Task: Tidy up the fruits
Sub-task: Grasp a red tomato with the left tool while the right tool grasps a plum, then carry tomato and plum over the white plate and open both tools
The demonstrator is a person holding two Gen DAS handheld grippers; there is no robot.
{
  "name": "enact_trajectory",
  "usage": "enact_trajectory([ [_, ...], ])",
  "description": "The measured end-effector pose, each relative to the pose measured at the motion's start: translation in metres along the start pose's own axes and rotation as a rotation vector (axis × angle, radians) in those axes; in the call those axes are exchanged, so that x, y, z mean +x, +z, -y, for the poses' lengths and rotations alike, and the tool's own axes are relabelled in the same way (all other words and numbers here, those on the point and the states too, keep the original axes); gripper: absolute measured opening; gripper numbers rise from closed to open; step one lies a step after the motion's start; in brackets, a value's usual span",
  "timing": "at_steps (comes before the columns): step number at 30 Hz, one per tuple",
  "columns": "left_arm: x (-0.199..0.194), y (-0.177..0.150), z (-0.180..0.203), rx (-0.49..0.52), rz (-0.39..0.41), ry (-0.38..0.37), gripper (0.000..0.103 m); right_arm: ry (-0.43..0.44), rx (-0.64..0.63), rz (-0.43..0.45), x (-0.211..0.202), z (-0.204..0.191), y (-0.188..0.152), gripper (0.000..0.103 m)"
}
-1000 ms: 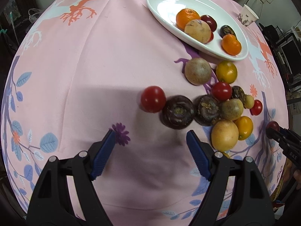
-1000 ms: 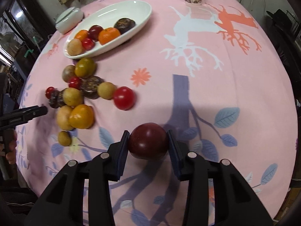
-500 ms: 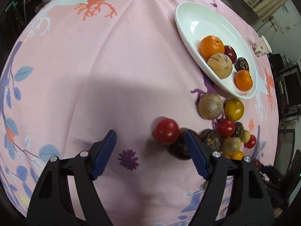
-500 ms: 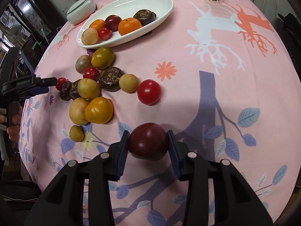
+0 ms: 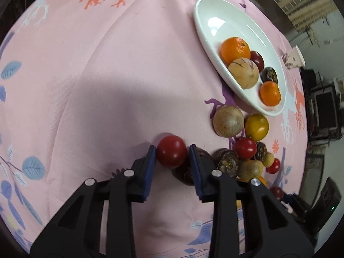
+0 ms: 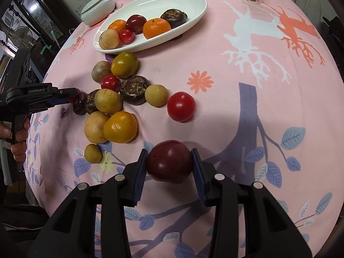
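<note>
**Clerk:** Item one: left gripper [image 5: 171, 153], fingers clamped on a small red tomato [image 5: 171, 153] at the near edge of the loose fruit pile, low over the pink surface [image 5: 96, 68]. A dark wrinkled fruit [image 5: 187, 172] lies right behind the right-hand finger (touching it or not, I cannot tell).

**Checker:** And where is the dish from there?

**Clerk:** White oval dish [image 5: 217, 15]: ahead and to the right of those fingers, well apart, its long axis running away up and to the left. It holds two oranges, a tan fruit and darker ones at its near end; the far end is bare.

**Checker:** Item two?

**Clerk:** Right gripper [image 6: 169, 162], fingers shut on a dark red plum [image 6: 169, 161], held off the cloth by the look of it. Its dish [image 6: 193, 2] lies ahead and a little left, past the pile and a lone large red tomato [image 6: 181, 106].

**Checker:** Which hand is nearer?

**Clerk:** Left, by my estimate; only a tan fruit [image 5: 228, 120] and a yellow one [image 5: 256, 126] lie between it and the rim. Likely move: lift clear, swing right and forward, set down at the bare end.
</note>
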State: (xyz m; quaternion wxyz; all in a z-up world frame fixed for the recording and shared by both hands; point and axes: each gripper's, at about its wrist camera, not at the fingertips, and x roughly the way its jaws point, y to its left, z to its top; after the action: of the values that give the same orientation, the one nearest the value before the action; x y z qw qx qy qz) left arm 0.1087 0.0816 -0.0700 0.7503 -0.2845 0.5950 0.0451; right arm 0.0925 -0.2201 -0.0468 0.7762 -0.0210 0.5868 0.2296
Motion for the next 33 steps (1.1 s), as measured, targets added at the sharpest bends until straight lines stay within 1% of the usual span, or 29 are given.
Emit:
enact_trajectory([
  [2,0.003,0.005,-0.007,-0.041,-0.004,-0.017,0.034,0.001,-0.009,0.001,-0.001,-0.003,0.001,0.041],
  [3,0.004,0.008,-0.007,-0.05,-0.012,-0.013,0.034,0.002,-0.013,0.002,-0.001,-0.004,0.001,0.041],
  [5,0.006,0.009,0.002,-0.021,-0.025,0.03,0.033,0.003,-0.015,0.006,-0.002,-0.006,0.002,0.041],
  [6,0.006,0.007,0.007,0.005,-0.017,0.057,0.032,0.004,-0.016,0.007,-0.003,-0.007,0.002,0.041],
  [7,0.007,0.004,0.011,0.029,-0.01,0.074,0.028,0.003,-0.016,0.008,-0.003,-0.007,0.002,0.041],
  [11,0.004,-0.004,0.018,0.068,-0.009,0.128,0.027,0.003,-0.012,0.017,-0.006,-0.007,0.001,0.041],
  [14,-0.004,-0.008,0.022,0.115,0.003,0.142,0.027,0.0,-0.004,0.027,-0.009,-0.004,0.001,0.041],
  [16,-0.013,-0.008,0.022,0.124,0.014,0.132,0.027,-0.004,-0.005,0.033,-0.01,-0.004,0.002,0.041],
  [19,-0.028,-0.005,0.028,0.15,0.055,0.138,0.027,-0.015,-0.012,0.059,-0.015,-0.004,0.008,0.041],
  [22,-0.042,-0.001,0.04,0.193,0.106,0.133,0.027,-0.028,-0.031,0.096,-0.02,-0.007,0.021,0.041],
  [28,-0.063,0.011,0.078,0.32,0.225,0.106,0.028,-0.038,-0.071,0.179,-0.028,-0.015,0.062,0.041],
  [33,-0.063,0.035,0.102,0.359,0.259,0.068,0.028,-0.029,-0.093,0.242,-0.03,-0.023,0.105,0.041],
])
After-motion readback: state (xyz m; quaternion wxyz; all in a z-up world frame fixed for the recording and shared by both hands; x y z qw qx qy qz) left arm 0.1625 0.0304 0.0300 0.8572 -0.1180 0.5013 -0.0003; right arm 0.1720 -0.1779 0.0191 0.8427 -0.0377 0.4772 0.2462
